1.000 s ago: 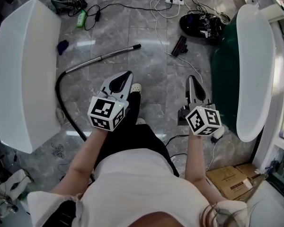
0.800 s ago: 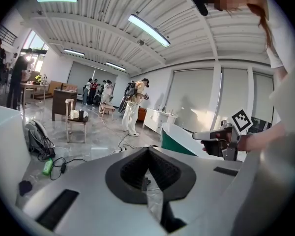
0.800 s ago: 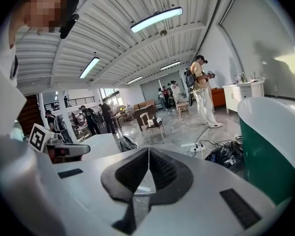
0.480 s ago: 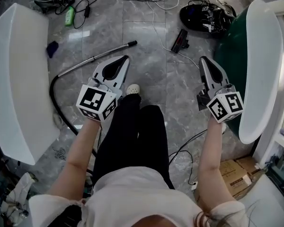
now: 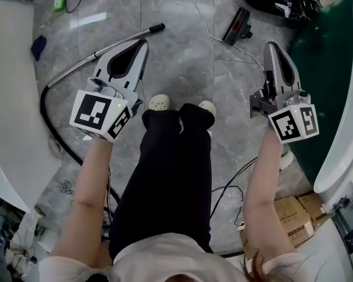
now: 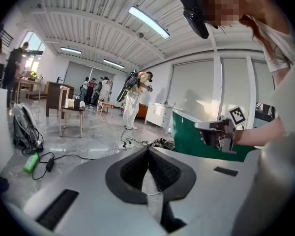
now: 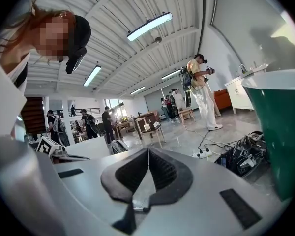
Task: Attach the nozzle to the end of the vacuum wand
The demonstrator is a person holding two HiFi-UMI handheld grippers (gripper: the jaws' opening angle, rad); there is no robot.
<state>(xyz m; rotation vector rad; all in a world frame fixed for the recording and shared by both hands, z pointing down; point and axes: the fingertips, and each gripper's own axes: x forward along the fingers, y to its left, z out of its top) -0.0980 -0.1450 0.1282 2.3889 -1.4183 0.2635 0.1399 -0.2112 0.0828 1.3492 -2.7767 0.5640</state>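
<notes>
So the left hand-held gripper point(image 5: 142, 44) and right hand-held gripper point(image 5: 273, 46) are both shut tight, holding nothing. The vacuum wand point(image 5: 106, 50) lies toward the floor's point(image 5: 182, 69) left side. What looks like the nozzle point(image 5: 237, 26) sits well apart, toward the right.

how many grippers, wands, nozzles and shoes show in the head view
grippers: 2 (left gripper, right gripper)
vacuum wand: 1
nozzle: 1
shoes: 2 (left shoe, right shoe)
total: 6
</notes>
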